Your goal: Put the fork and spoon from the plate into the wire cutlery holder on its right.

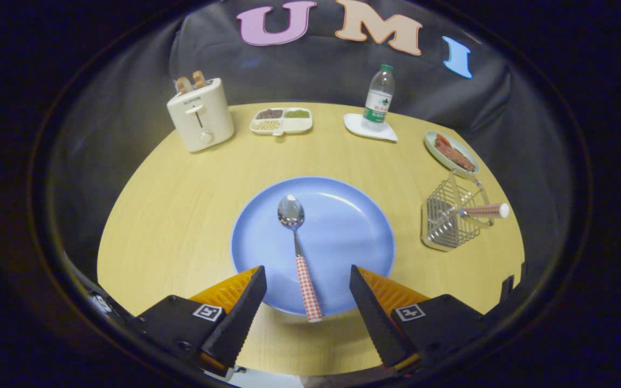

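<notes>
Gripper view: the gripper [308,280] hung over the near rim of a blue plate [343,226] on a round wooden table [170,215], its two fingers spread wide and holding nothing. Between them lay the checked handle of a spoon [298,253], the handle's end jutting just past the plate's near edge and the bowl resting toward the plate's middle. Neither finger touched the spoon.

To the right of the plate, well apart from it, stood the wire holder [448,221] — leaning out of its top was a fork [485,210], of which the checked handle with a pale end could be seen; the tines were hidden inside the wire.

Beyond the holder sat a pale green dish [450,153] with reddish-brown food on it. Along the far side of the table stood a clear bottle [379,97] with a green cap on a white coaster [370,129], a white divided tray [281,120] holding grains — dark, green and pale — and, at the far left, a cream toaster [200,114] with two slices of bread sticking up from its slots.
</notes>
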A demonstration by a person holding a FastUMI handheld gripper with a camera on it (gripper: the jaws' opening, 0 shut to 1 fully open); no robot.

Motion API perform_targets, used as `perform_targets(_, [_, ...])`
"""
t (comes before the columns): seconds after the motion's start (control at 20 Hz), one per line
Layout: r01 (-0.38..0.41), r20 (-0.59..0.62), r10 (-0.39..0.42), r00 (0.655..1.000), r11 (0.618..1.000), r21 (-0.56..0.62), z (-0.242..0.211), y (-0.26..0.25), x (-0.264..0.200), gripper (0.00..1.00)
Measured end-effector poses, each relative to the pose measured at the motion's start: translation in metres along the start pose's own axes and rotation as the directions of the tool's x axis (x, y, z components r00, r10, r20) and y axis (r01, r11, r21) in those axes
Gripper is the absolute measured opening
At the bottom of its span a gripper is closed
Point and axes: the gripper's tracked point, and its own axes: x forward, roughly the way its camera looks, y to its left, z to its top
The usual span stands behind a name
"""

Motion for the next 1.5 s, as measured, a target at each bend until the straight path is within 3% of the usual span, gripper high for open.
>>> perform_targets(0.2, [-0.038,0.099,0.036,0.994,0.999,0.018,0.000,0.006,0.011,0.97])
perform_targets(0.35, [-0.069,0.154,0.063,0.986,0.997,0.035,-0.001,0.009,0.014,0.89])
perform_targets(0.5, [-0.053,0.152,0.049,0.987,0.998,0.022,-0.007,0.002,0.022,0.70])
perform_targets(0.9, [-0.135,0.110,0.130,0.985,0.990,0.044,-0.018,0.015,0.025,0.20])
perform_targets(1.25, [-0.088,0.114,0.087,0.990,0.996,0.009,-0.016,0.010,0.023,0.09])
perform_targets(1.5, [-0.015,0.160,0.021,0.987,0.999,-0.034,0.015,0.001,0.006,0.09])
